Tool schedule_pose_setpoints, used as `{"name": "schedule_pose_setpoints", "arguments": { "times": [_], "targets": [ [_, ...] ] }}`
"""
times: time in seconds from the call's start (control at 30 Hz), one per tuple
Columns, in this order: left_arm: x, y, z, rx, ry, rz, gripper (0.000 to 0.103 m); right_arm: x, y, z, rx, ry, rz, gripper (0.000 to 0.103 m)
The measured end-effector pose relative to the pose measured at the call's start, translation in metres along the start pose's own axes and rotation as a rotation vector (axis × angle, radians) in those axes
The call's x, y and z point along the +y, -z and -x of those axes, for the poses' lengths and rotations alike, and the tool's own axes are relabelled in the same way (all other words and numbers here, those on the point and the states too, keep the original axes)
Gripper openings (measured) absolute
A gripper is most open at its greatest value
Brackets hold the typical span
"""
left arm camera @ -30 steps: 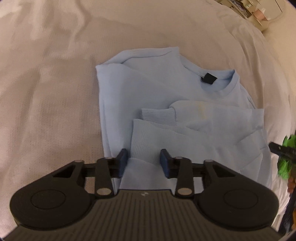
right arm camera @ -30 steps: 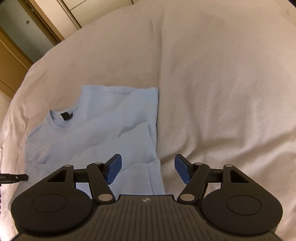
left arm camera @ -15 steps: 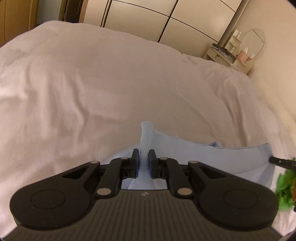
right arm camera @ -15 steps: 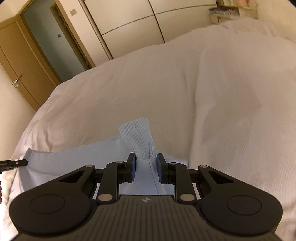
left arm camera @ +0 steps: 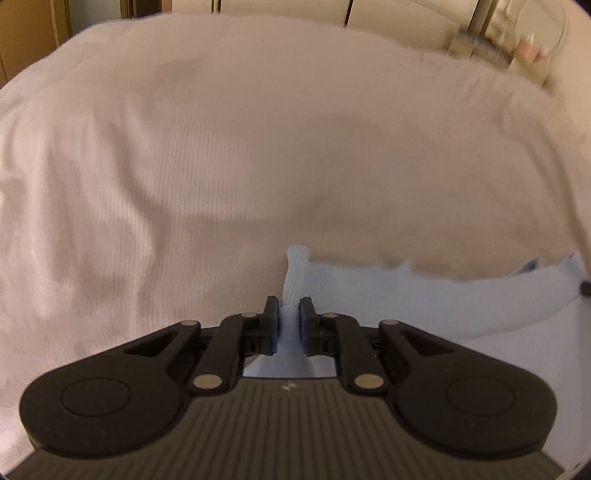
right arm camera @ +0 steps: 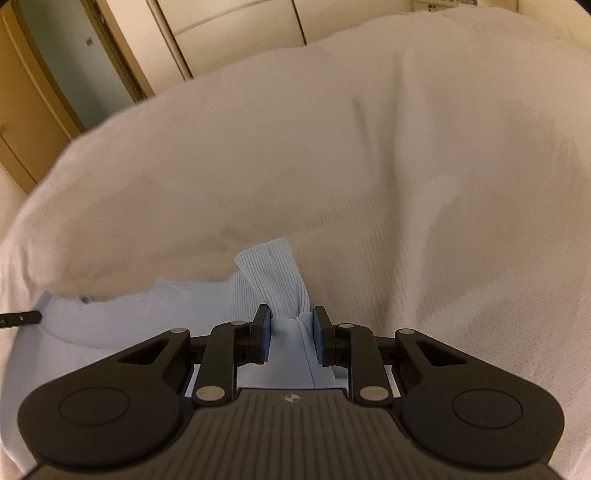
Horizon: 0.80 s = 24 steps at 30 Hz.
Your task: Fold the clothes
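A light blue sweatshirt [left arm camera: 388,295] lies on the white bed cover [left arm camera: 258,147]. My left gripper [left arm camera: 289,314] pinches a ribbed hem corner of it, fabric filling the narrow gap between the blue pads, while the jaws are opening slightly. In the right wrist view my right gripper [right arm camera: 291,325] is shut on the other ribbed corner of the sweatshirt [right arm camera: 273,273], which stands up bunched above the pads. The lifted hem stretches between both grippers. The collar and sleeves are hidden below the grippers.
The bed cover [right arm camera: 369,166] spreads wide ahead of both grippers. Wardrobe doors [right arm camera: 229,33] and a brown room door [right arm camera: 22,110] stand beyond the bed. A dressing table with a mirror [left arm camera: 517,37] is at the far right. The left gripper's tip [right arm camera: 20,317] shows at the left edge.
Both grippers closed on the sweatshirt's hem corners, lifted them and carried them forward over the garment. The views tilted up, so the collar and sleeves dropped out of sight.
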<state>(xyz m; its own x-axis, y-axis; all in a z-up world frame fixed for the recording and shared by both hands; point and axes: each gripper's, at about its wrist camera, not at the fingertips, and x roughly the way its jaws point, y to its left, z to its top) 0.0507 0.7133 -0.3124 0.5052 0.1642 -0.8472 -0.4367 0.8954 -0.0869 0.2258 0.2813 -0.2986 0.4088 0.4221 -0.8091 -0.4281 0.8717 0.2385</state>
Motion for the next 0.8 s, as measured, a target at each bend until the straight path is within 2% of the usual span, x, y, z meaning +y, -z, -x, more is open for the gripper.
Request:
{"name": "schedule_pose_setpoints", "arguments": {
  "times": [0.07, 0.1, 0.13, 0.17, 0.2, 0.23, 0.33, 0.4, 0.47, 0.57, 0.63, 0.7, 0.8],
  "targets": [
    [-0.003, 0.0, -0.003, 0.01, -0.016, -0.031, 0.018, 0.002, 0.005, -0.013, 0.042, 0.023, -0.002, 0.026],
    [-0.003, -0.002, -0.001, 0.015, -0.021, -0.039, 0.025, 0.003, 0.004, -0.013, 0.048, 0.037, -0.01, 0.033],
    [-0.001, -0.004, 0.003, 0.016, -0.021, -0.039, 0.029, 0.004, 0.001, -0.009, 0.044, 0.051, -0.035, 0.058],
    [0.003, -0.006, 0.009, 0.013, -0.022, -0.032, 0.037, 0.002, 0.002, -0.001, 0.025, 0.067, -0.056, 0.072],
    [0.009, -0.006, 0.016, 0.013, -0.023, -0.015, 0.042, 0.0, 0.003, 0.008, 0.002, 0.075, -0.076, 0.075],
    [0.018, -0.004, 0.026, 0.018, -0.018, 0.021, 0.042, -0.003, 0.005, 0.018, -0.007, 0.073, -0.104, 0.078],
    [0.046, 0.016, 0.063, 0.046, -0.019, 0.154, 0.04, -0.016, 0.023, 0.056, -0.015, 0.059, -0.227, 0.082],
    [0.061, 0.039, 0.087, 0.073, -0.012, 0.244, 0.04, -0.027, 0.048, 0.085, -0.021, 0.015, -0.339, 0.082],
    [0.073, 0.075, 0.114, 0.109, 0.038, 0.38, 0.04, -0.034, 0.08, 0.108, -0.006, -0.031, -0.465, 0.082],
    [0.084, 0.134, 0.14, 0.174, 0.156, 0.656, 0.038, -0.038, 0.133, 0.128, 0.042, -0.107, -0.664, 0.081],
    [0.087, 0.17, 0.146, 0.195, 0.236, 0.845, 0.037, -0.038, 0.164, 0.131, 0.066, -0.165, -0.787, 0.078],
    [0.086, 0.192, 0.141, 0.174, 0.286, 0.989, 0.037, -0.035, 0.188, 0.128, 0.073, -0.215, -0.891, 0.076],
    [0.086, 0.206, 0.129, 0.12, 0.327, 1.125, 0.037, -0.031, 0.207, 0.119, 0.047, -0.286, -1.002, 0.07]
  ]
}}
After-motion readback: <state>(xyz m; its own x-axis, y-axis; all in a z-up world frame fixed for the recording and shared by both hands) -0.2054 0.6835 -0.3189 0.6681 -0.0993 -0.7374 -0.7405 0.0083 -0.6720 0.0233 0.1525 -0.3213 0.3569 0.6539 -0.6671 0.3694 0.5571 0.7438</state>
